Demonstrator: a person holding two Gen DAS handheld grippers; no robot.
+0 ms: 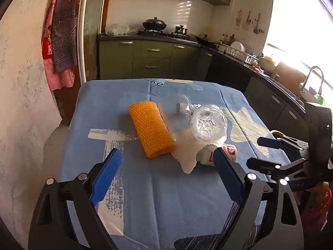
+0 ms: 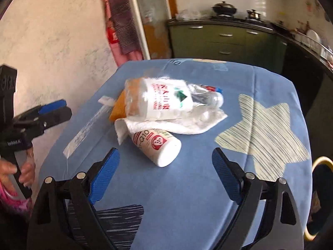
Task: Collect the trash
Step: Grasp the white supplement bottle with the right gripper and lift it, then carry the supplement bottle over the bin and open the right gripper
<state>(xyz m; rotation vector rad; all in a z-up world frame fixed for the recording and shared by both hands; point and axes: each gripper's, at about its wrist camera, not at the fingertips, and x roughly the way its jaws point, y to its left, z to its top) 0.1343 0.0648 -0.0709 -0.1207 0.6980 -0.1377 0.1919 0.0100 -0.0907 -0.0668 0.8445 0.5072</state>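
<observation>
We note a surface covered by a blue printed cloth, with the trash heaped near its middle. Landmark: the white paper towel.

- Clear plastic bottle lies on the towel, base toward the left wrist camera.
- A second clear container with a white printed label lies on the towel's far edge.
- Orange mesh sleeve lies just left of the towel, touching that container.
- Small white pill bottle lies on its side at the towel's near edge, partly under it.
- Strip of clear tape lies flat, further left of the towel.

Left gripper: jaws spread wide, nothing between them, short of the heap; the pill bottle sits just behind its right finger. Right gripper: jaws equally wide and empty, the pill bottle nearest. The towel and both clear containers stand behind the pill bottle.
</observation>
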